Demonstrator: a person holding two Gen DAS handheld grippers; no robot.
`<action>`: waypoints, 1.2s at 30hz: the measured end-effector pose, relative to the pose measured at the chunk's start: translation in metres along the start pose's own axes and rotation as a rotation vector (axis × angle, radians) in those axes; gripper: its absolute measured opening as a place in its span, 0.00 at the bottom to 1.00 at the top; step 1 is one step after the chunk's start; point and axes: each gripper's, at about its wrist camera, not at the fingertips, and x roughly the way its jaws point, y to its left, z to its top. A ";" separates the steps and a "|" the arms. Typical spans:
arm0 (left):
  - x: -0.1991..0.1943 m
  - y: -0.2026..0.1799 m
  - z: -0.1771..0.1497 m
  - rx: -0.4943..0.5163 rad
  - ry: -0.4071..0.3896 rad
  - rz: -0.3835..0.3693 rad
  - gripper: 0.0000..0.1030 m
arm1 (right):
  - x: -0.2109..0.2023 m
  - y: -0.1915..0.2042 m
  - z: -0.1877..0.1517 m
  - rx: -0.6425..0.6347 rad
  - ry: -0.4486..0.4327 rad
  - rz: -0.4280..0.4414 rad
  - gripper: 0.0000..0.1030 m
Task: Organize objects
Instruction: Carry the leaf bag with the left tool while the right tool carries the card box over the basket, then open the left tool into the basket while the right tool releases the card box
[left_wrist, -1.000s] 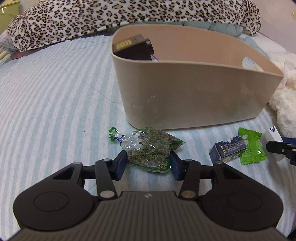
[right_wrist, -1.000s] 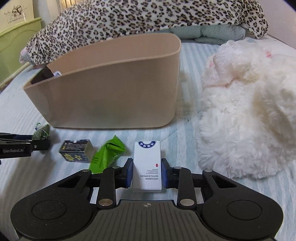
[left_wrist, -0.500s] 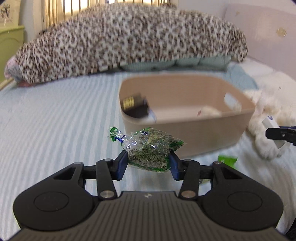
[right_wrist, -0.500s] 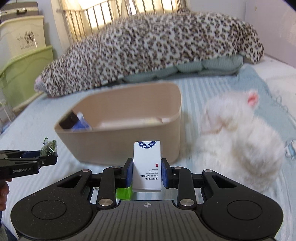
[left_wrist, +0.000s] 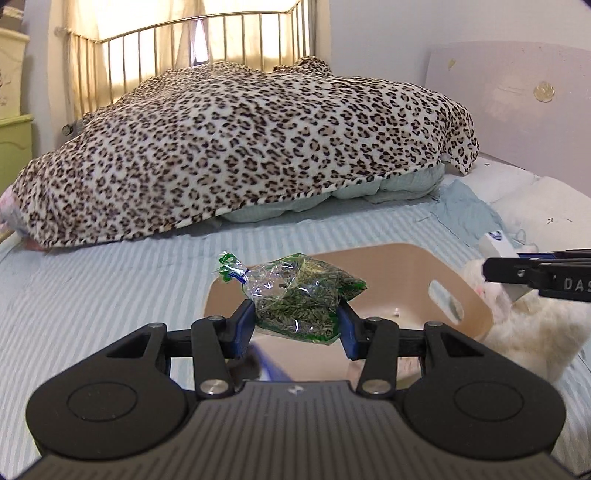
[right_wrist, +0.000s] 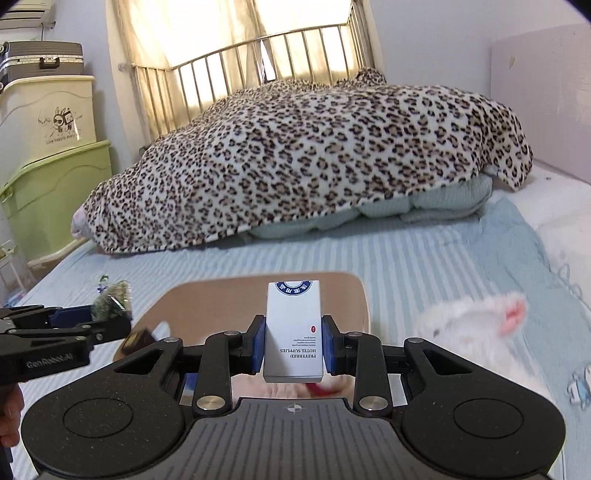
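Holding: we grip the bag of dried herbs (left_wrist: 301, 295) in the left claw (left_wrist: 295, 328) and the white box (right_wrist: 294, 330) in the right claw (right_wrist: 293, 349), both above the beige bin (left_wrist: 469, 295).
Bin contents: blurred; we cannot name them.
Right view only: green crate (right_wrist: 55, 199).

I am in a home bedroom. Under my claws lies a bed (right_wrist: 424, 258) with a pale blue striped sheet, a leopard-print blanket (right_wrist: 314, 158) heaped over bedding, and a metal-barred headboard (right_wrist: 240, 62) against a curtained, sunlit window. Plastic storage bins (right_wrist: 48, 147) stack beside it, and a white plush toy (right_wrist: 480, 325) lies on the sheet.
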 end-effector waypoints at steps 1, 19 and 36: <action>0.006 -0.004 0.003 0.005 0.002 0.001 0.48 | 0.006 0.001 0.002 -0.001 0.004 -0.008 0.27; 0.081 -0.036 -0.018 0.050 0.195 -0.006 0.51 | 0.079 -0.008 -0.023 0.011 0.172 -0.023 0.37; 0.008 -0.013 -0.033 0.045 0.182 0.044 0.81 | 0.000 0.001 -0.029 -0.135 0.114 -0.068 1.00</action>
